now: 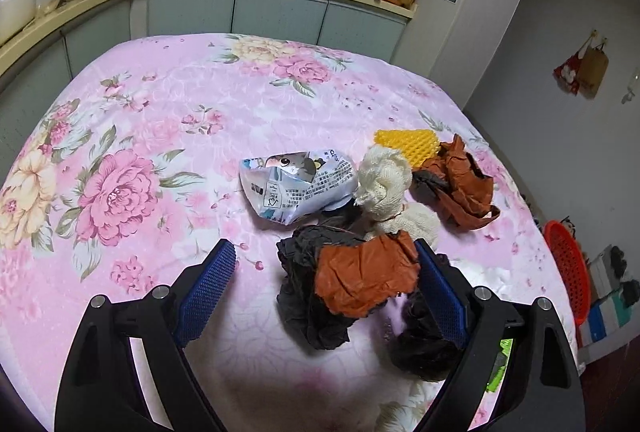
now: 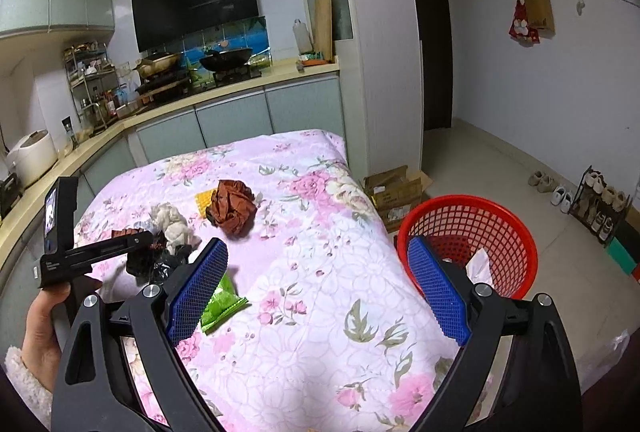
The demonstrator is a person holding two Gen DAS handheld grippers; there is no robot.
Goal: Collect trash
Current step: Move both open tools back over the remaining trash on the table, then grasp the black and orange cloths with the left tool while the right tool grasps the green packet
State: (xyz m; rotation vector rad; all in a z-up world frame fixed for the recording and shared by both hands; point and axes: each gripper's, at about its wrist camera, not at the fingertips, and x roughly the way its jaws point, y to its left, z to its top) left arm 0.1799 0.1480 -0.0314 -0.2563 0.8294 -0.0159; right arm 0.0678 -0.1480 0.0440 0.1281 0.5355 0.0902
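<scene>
Our left tongs gape around a brown-black wad; our right tongs gape empty over the table's near edge.

A crumpled wad of black and rust-orange paper lies on the pink flowered cloth. At its 12 o'clock sits a knotted cream rag, touching it. A creased silver snack wrapper with print lies at 11 o'clock. A second rust-orange paper ball rests at 1 o'clock, partly over a yellow dimpled foam piece. A green wrapper lies flat at 5 o'clock. A red mesh basket stands on the floor at 3 o'clock, upright, with white paper inside.
</scene>
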